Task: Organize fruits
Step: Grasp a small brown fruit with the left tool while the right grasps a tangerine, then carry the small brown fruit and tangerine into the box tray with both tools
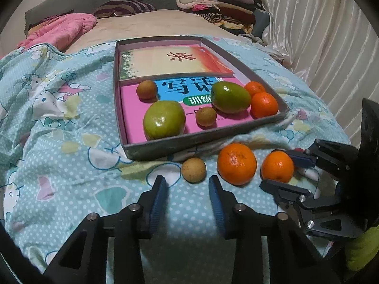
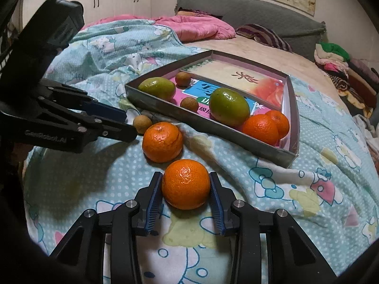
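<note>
The right hand-held gripper [image 2: 186, 184] pinches a small orange [image 2: 186, 184] that rests on the bed's quilt [image 2: 308, 165]; both blue pads [image 2: 155, 196] press its flanks. It is round with pitted, glossy peel. No stem end shows in this view, so its axis cannot be told.

Just beyond it, up and to the left of the fingertips, lies a second, larger orange [image 2: 162, 141] with its green stem scar turned upward and a seam in the peel. Further left sits a little brown longan [image 2: 141, 124], dull and round.

The left hand-held gripper [image 1: 187, 184] points down at that longan [image 1: 193, 170]; its jaws stand narrowly apart, the fruit just ahead of the tips and not gripped.

Beyond both grippers is a shallow grey box [image 1: 165, 148] lined with books [image 1: 175, 61]. In it are two green, egg-shaped fruits: one [image 1: 164, 120] at the near left with its stem dimple towards the left hand-held gripper, the other [image 1: 230, 97] lying with its long axis slanting from far left to near right. With them are two longans [image 1: 146, 89] [image 1: 206, 116] and two oranges [image 1: 264, 105] touching in the near right corner.
</note>
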Motion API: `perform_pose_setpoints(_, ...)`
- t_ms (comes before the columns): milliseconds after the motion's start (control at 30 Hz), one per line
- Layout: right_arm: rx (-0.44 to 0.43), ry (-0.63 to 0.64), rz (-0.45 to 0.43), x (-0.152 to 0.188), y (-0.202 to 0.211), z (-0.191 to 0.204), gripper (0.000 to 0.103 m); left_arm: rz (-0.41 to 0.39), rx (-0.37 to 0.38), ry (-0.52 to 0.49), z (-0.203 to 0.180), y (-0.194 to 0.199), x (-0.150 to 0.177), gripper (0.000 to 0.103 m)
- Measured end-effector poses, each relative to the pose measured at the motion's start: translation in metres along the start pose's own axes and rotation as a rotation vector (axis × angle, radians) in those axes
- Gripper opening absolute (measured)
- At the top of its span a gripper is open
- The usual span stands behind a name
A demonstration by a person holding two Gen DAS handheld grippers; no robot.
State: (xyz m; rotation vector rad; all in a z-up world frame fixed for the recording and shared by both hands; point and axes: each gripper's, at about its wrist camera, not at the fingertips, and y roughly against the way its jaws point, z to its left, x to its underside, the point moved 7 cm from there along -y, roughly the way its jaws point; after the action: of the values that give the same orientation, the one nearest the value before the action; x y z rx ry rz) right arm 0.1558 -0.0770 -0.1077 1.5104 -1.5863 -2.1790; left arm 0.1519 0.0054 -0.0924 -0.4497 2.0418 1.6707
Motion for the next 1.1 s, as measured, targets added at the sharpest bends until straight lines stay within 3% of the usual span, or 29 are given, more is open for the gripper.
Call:
perform_pose_setpoints(633,-0.062,-0.096,-0.048,-0.007,0.011,-0.008,0.040,0.011,0.031,-0.010,-0.006,-0.023,-0.012,0.024)
perform_pose_setpoints(1100,-0.086,-0.158,-0.133,-0.017,0.035,-0.021,0.039,-0.057,0.080,0.028,0.003,0.021,-0.019,0.023)
